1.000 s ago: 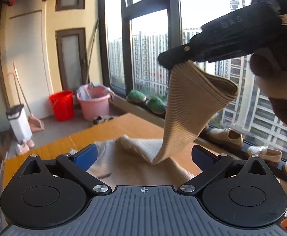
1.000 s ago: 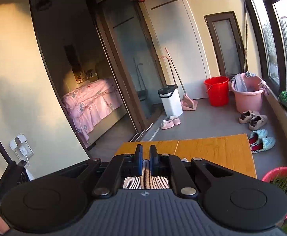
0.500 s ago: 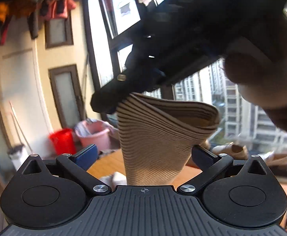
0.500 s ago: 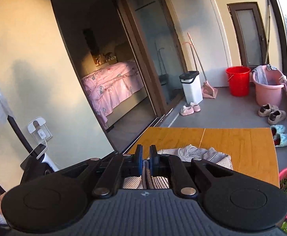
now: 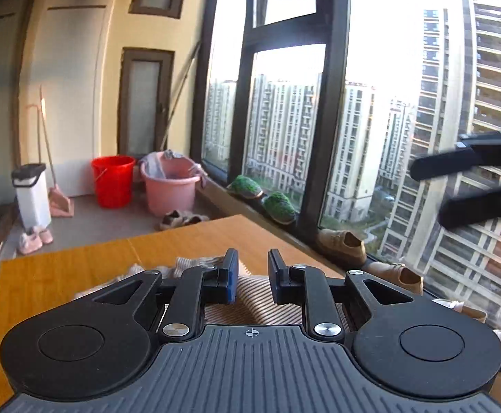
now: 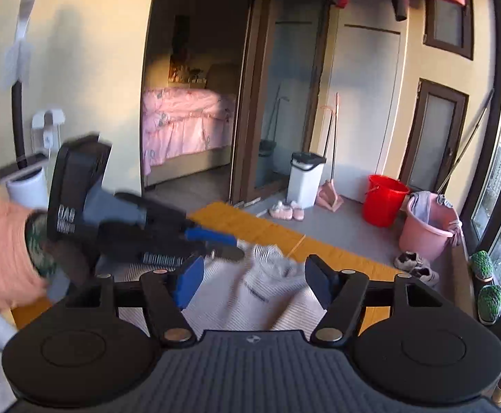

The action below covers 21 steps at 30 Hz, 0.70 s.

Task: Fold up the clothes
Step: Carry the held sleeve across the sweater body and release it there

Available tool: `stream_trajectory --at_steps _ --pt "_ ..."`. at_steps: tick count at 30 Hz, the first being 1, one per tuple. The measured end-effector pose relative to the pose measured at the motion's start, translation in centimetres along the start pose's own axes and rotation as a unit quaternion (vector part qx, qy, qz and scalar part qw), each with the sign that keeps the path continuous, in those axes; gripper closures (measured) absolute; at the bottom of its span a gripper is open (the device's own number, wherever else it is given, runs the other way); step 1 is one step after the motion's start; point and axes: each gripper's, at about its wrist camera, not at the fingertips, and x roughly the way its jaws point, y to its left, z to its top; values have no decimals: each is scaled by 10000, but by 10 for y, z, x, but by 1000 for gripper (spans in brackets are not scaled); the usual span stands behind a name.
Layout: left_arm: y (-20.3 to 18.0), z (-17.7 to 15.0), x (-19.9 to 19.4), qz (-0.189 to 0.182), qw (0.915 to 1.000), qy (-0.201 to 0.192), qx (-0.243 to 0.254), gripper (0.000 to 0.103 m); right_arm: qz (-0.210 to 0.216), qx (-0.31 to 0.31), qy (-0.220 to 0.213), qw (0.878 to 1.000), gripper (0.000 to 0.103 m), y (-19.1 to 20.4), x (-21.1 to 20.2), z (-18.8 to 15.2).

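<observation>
My left gripper [image 5: 253,280] is closing over the beige ribbed knit garment [image 5: 250,304], which is lying crumpled on the orange wooden table [image 5: 61,275]; a fold is sitting between the blue pads, though I cannot tell whether they are pressing it. My right gripper [image 6: 253,284] is opening, hanging above the garment with nothing between its fingers.

The ribbed knit garment [image 5: 253,304] looks soft and matt; the table [image 5: 61,275] is smooth wood. The left gripper [image 5: 253,277] is matt black plastic with ridges, and at ten o'clock stands a glossy plastic red bucket [image 5: 112,180]
</observation>
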Motion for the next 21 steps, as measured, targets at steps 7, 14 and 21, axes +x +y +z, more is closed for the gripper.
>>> stream_trajectory --at_steps 7,14,21 --pt "65 -4 7 435 9910 649 -1085 52 237 -1578 1617 9739 37 61 65 -79" --pt "78 -27 5 399 9851 985 -1355 23 -285 -2258 1321 9647 85 71 103 -105" --pt "81 -38 4 5 9857 1005 -1351 7 -1059 1129 -151 9878 92 -71 76 -5"
